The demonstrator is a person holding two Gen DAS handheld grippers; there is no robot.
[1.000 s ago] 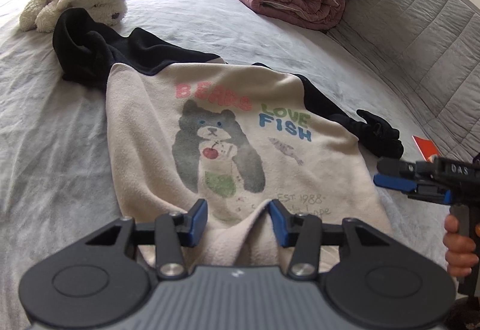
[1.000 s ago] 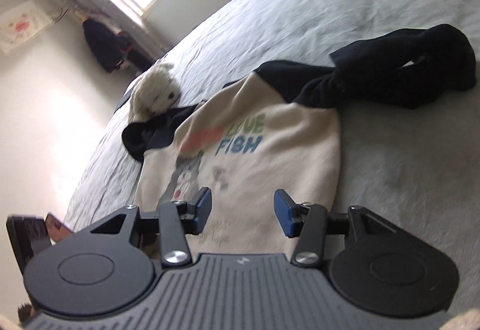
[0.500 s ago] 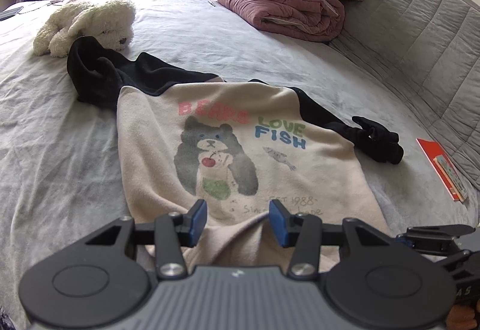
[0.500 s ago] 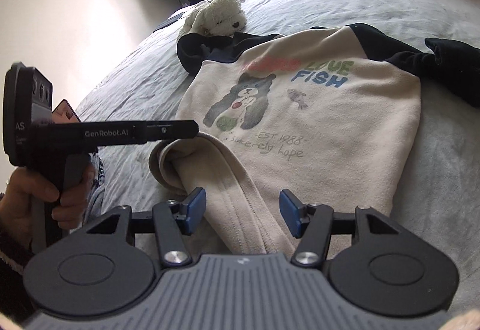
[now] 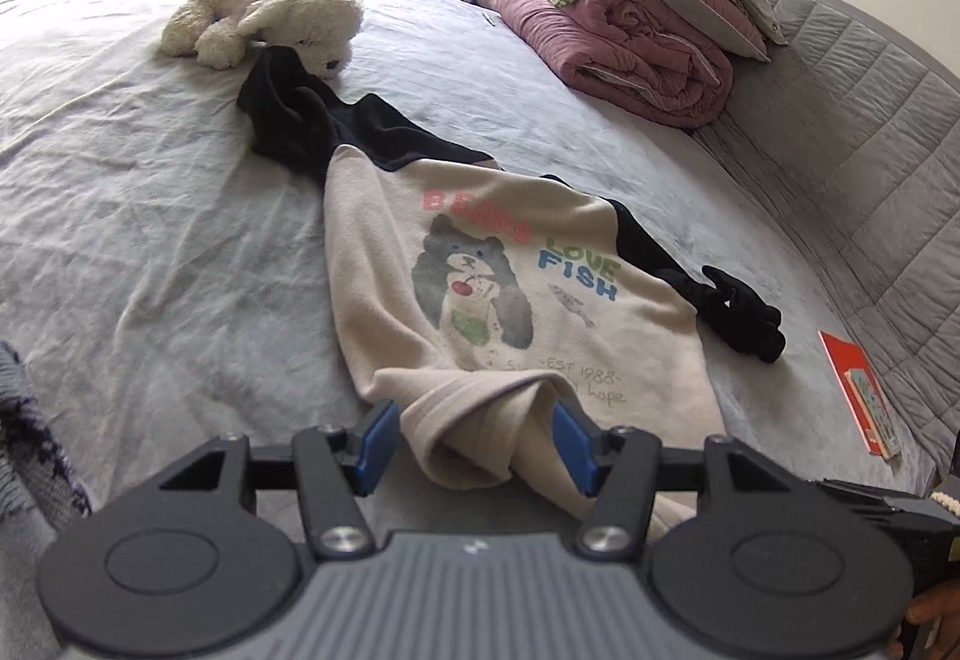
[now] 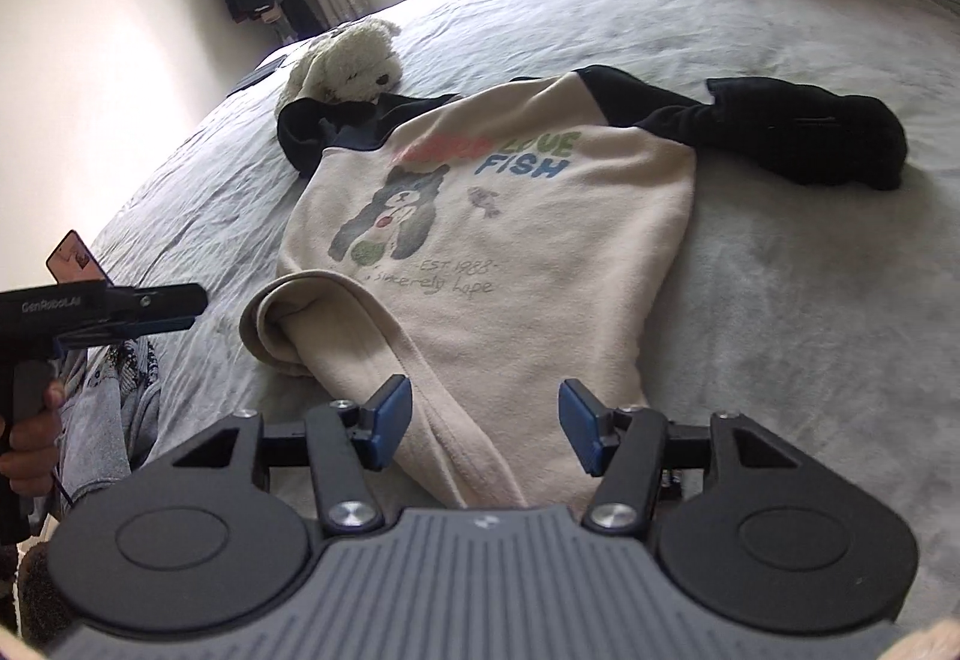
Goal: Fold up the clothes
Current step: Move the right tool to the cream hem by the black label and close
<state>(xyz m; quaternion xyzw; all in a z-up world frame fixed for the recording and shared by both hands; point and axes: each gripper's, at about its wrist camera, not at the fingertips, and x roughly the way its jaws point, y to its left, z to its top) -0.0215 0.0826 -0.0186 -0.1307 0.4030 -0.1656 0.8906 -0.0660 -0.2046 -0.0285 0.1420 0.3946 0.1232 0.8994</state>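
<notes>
Fleece sweatshirt [image 5: 480, 288] sprawls face-up on the bed [image 5: 150, 216], soft, floppy, light; its bunched hem at 6 o'clock offers the hold. Left tongs [image 5: 474, 444] gape around it; right tongs [image 6: 486, 426] gape empty.

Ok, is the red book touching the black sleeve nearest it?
Apart. The left wrist view shows bare grey bedsheet between the red book and the black sleeve.
</notes>
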